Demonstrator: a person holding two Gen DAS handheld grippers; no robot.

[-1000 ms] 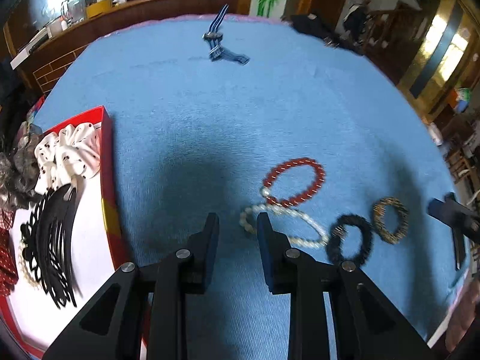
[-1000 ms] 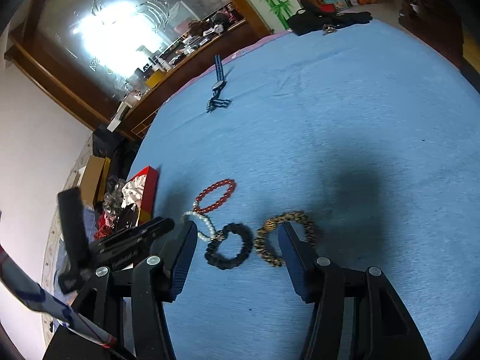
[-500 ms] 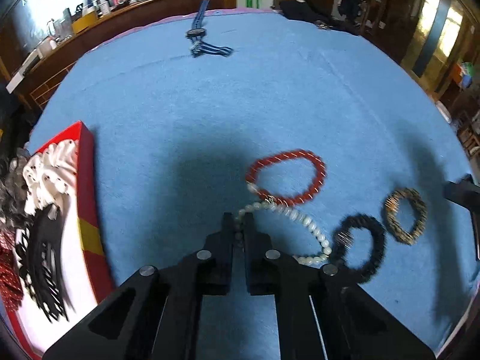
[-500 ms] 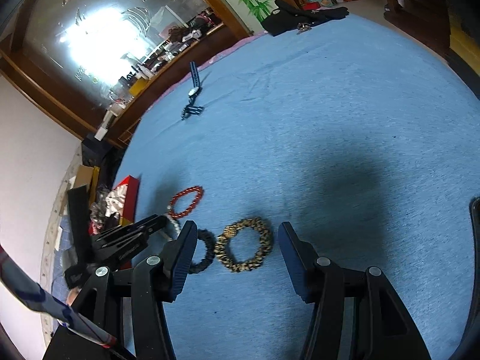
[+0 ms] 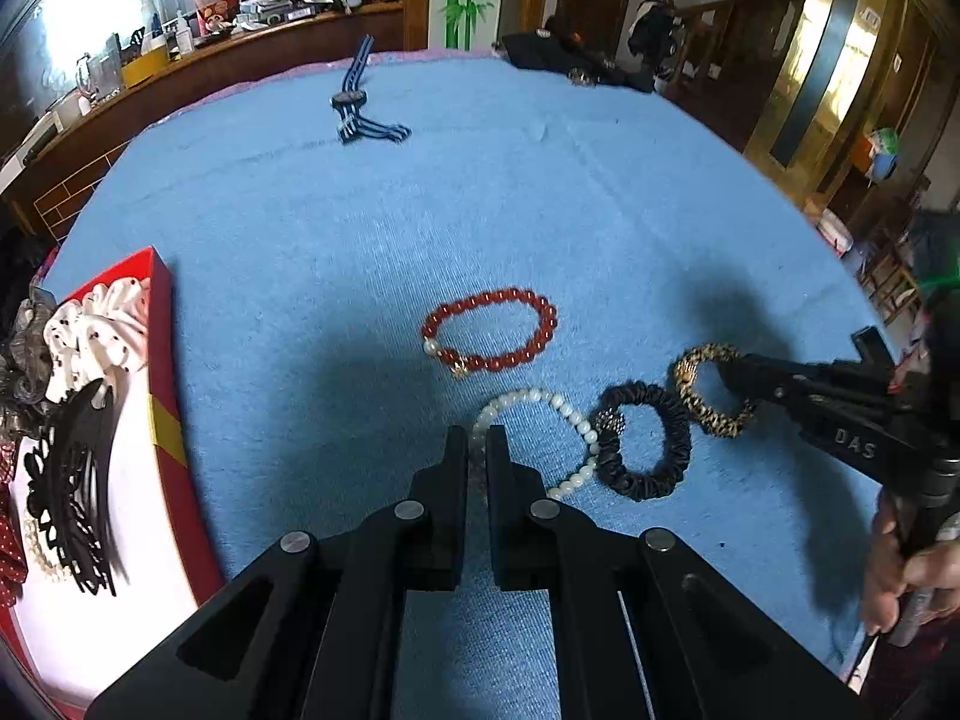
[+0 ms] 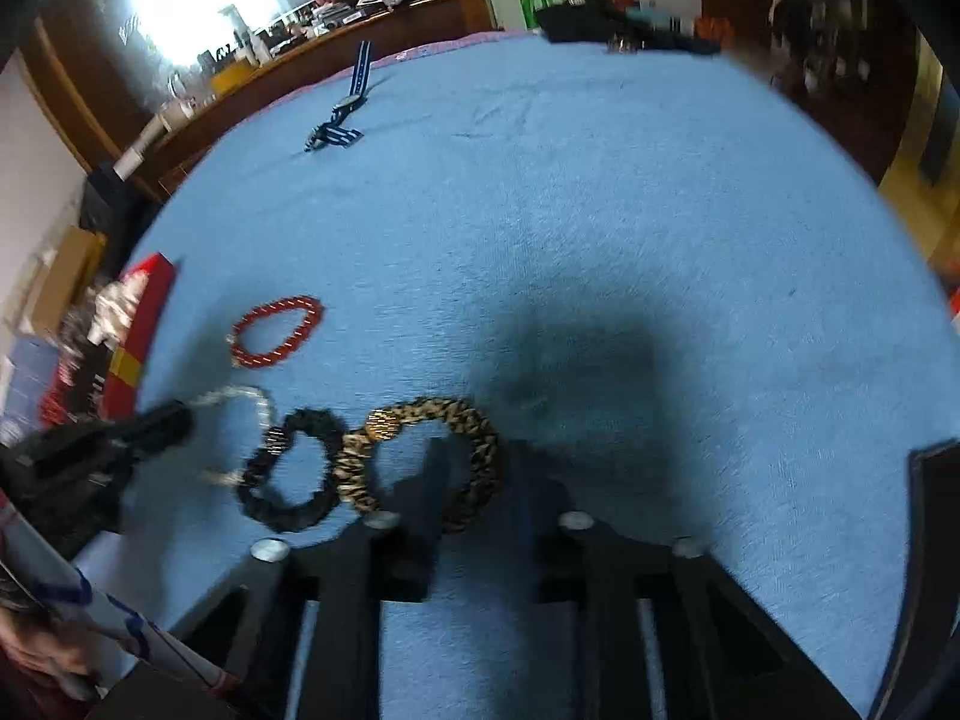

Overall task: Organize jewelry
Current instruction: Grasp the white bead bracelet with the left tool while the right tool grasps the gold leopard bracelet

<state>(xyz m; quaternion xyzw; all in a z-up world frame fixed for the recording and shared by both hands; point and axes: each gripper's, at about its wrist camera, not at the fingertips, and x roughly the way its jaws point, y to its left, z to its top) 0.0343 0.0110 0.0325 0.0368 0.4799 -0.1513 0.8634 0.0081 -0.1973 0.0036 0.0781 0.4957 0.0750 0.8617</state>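
While both grippers are down on the blue cloth (image 5: 540, 210), the step in hand appears to be a double pickup for transfer to the red tray (image 5: 162, 360) at the far left, which already holds a white dotted scrunchie (image 5: 96, 330) and a black hair comb (image 5: 72, 480).

1. Left gripper (image 5: 477, 456): the jaws stand shut on the near-left arc of the white bead bracelet (image 5: 540, 438). Lift straight up first; the strand touches the black scrunchie (image 5: 642, 450), so a sideways drag could pull that along.
2. The red bead bracelet (image 5: 489, 333) lies just beyond, apart from both grippers. Leave it for a later pass.
3. Right gripper (image 5: 735, 375): in the left wrist view its tips are closed on the right side of the leopard-print scrunchie (image 5: 714, 390); the right wrist view is blurred. Confirm the fabric is held before raising, as it touches the black scrunchie.
4. Carry each item clear of the tray's rim before release.
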